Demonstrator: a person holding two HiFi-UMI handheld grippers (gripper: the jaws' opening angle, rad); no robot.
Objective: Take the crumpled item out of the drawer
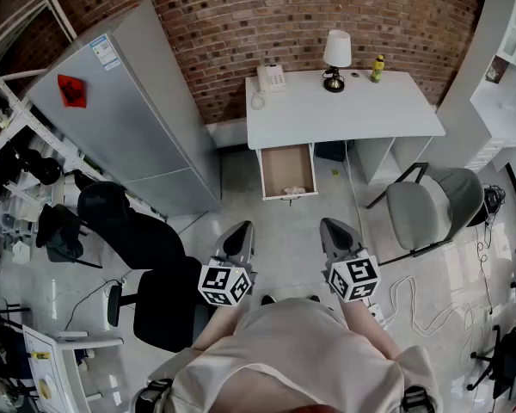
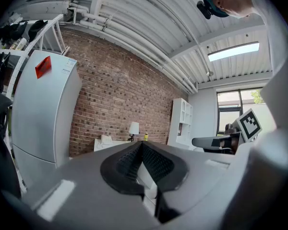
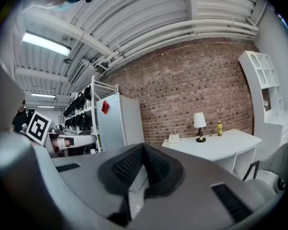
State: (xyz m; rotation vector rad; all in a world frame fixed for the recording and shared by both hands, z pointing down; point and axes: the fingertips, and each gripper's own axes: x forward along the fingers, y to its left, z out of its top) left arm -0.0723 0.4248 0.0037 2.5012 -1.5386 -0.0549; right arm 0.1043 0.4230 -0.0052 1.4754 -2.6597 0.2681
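Left claw [image 1: 240,229], right claw [image 1: 332,226] forward, closed.

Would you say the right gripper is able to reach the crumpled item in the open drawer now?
Probably not yet: the right gripper, jaws shut, is well short of the drawer. The crumpled item lies uncovered at its front, and the floor between looks free.

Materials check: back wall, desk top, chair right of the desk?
Back wall: exposed red-brown brick, matte, mortar joints visible. Desk: smooth white top, faint sheen, probably painted or laminated board; can't tell which. Chair: grey seat looks like fabric upholstery, on thin dark legs, likely metal.
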